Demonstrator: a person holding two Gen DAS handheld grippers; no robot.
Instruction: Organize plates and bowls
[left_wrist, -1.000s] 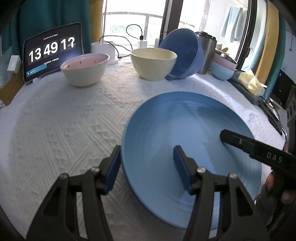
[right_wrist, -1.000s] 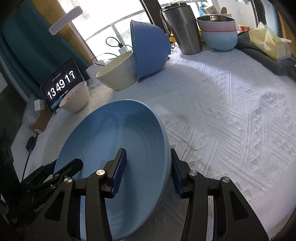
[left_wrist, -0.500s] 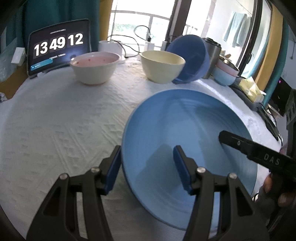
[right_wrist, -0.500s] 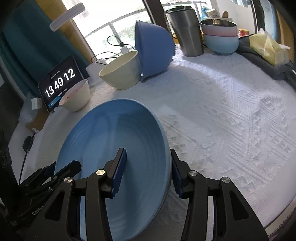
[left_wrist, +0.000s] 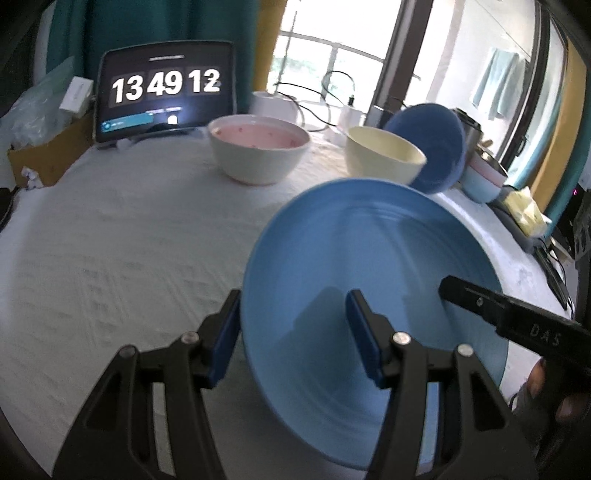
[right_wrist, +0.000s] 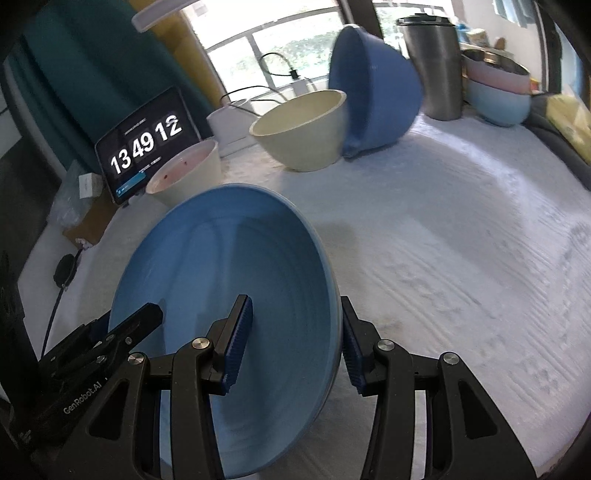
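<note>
A large blue plate (left_wrist: 373, 258) is held off the white tablecloth between both grippers. My left gripper (left_wrist: 295, 332) straddles its left rim, one finger under and one inside. My right gripper (right_wrist: 295, 343) straddles its right rim (right_wrist: 332, 295) the same way. Each gripper's finger also shows in the other's view. Behind stand a white bowl with a pink inside (left_wrist: 258, 151), a cream bowl (left_wrist: 384, 158) and a dark blue bowl (left_wrist: 432, 144) tipped on its side against the cream one.
A tablet clock (left_wrist: 166, 96) leans at the back left. A steel tumbler (right_wrist: 432, 66) and stacked pastel bowls (right_wrist: 495, 88) stand at the back right, with a yellow packet (left_wrist: 524, 214) at the right edge. Cables and a white charger (left_wrist: 269, 103) lie behind the bowls.
Both grippers have risen with the blue plate between them, lifting it off the cloth and towards the bowls. The bowls have not moved.
</note>
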